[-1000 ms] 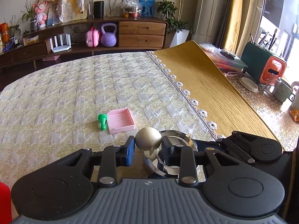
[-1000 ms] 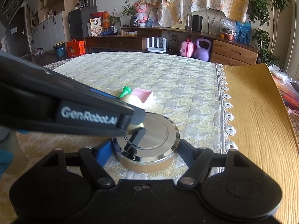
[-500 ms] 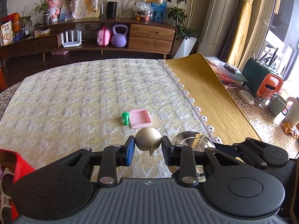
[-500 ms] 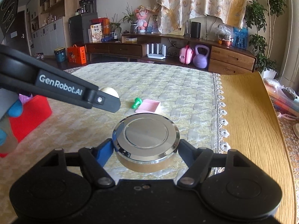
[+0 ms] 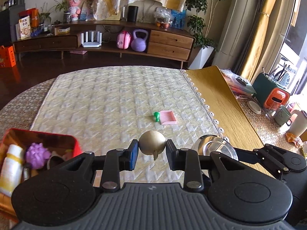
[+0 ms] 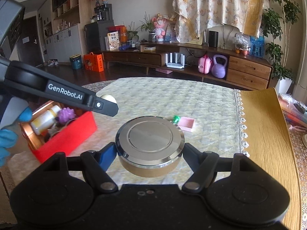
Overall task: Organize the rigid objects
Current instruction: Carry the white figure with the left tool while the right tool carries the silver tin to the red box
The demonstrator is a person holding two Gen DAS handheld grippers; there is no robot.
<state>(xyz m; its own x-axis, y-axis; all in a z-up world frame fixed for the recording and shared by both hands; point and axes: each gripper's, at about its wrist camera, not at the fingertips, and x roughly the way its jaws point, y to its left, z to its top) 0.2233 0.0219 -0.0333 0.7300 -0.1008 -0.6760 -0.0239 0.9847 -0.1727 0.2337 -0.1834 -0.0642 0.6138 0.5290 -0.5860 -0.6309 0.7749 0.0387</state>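
Note:
My left gripper (image 5: 152,151) is shut on a small gold ball-shaped object (image 5: 152,142), held in the air above the quilted cloth; the same ball (image 6: 109,98) peeks out past the left gripper's finger in the right wrist view. My right gripper (image 6: 149,149) is shut on a round chrome-topped tin (image 6: 150,140) with a gold side, also lifted off the table. That tin (image 5: 214,147) shows at the right of the left wrist view. A red box (image 5: 41,140) (image 6: 63,134) with a purple spiky ball, a white bottle and other items stands at the left.
A pink comb-like tray (image 5: 167,117) (image 6: 186,123) and a green piece (image 5: 156,116) lie on the quilted cloth (image 5: 105,103). A yellow wood-pattern mat (image 5: 220,99) covers the right side. Mugs and an orange container (image 5: 276,98) crowd the far right. A gloved hand (image 6: 11,132) shows at left.
Both grippers have risen with their objects and shifted left. The gold ball came away from the tin's lid. The red box has come into both views.

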